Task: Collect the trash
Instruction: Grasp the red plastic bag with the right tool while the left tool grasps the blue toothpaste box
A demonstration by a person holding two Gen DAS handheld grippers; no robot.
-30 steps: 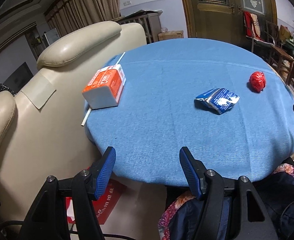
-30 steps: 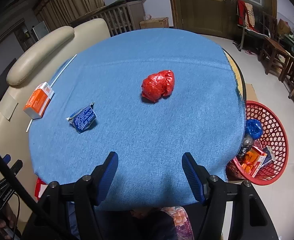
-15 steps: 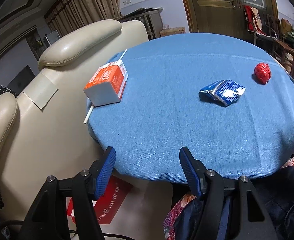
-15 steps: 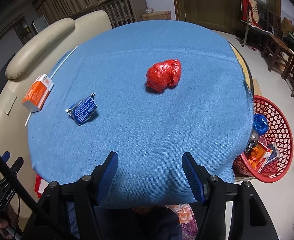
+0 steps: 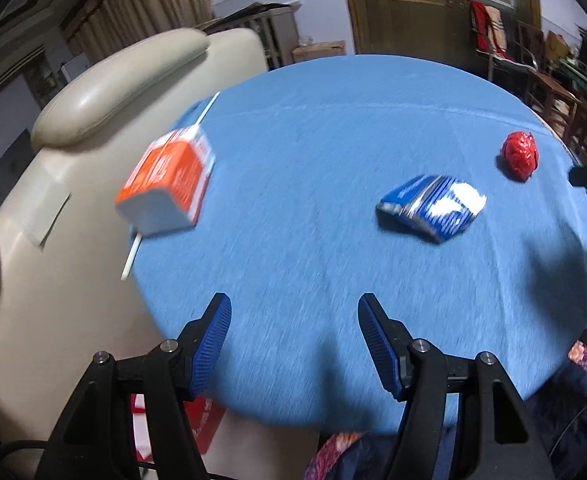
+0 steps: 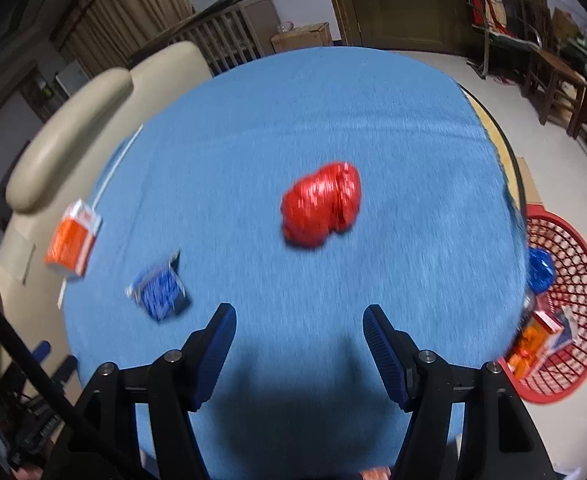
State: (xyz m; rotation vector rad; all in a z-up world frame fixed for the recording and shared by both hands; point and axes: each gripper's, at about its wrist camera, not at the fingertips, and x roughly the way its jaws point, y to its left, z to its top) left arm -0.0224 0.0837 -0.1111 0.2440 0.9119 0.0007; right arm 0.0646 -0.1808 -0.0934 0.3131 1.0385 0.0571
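Three pieces of trash lie on a round table under a blue cloth (image 5: 313, 208). An orange and white carton (image 5: 167, 182) with a white straw rests at the left edge. A crumpled blue wrapper (image 5: 433, 206) lies right of centre, and a crumpled red wrapper (image 5: 520, 155) sits beyond it. My left gripper (image 5: 294, 312) hangs open over the near edge, nothing between its fingers. In the right wrist view the red wrapper (image 6: 320, 205) lies ahead of my open, empty right gripper (image 6: 299, 318), with the blue wrapper (image 6: 159, 292) and carton (image 6: 73, 240) to the left.
A red mesh basket (image 6: 565, 300) holding several pieces of trash stands on the floor at the table's right. A cream leather armchair (image 5: 77, 128) presses against the left side. Wooden chairs (image 6: 553, 80) and a door stand beyond the table.
Both grippers have advanced over the table's near edge, so the carton, blue wrapper and red wrapper look larger and closer. Their jaws have kept the same width.
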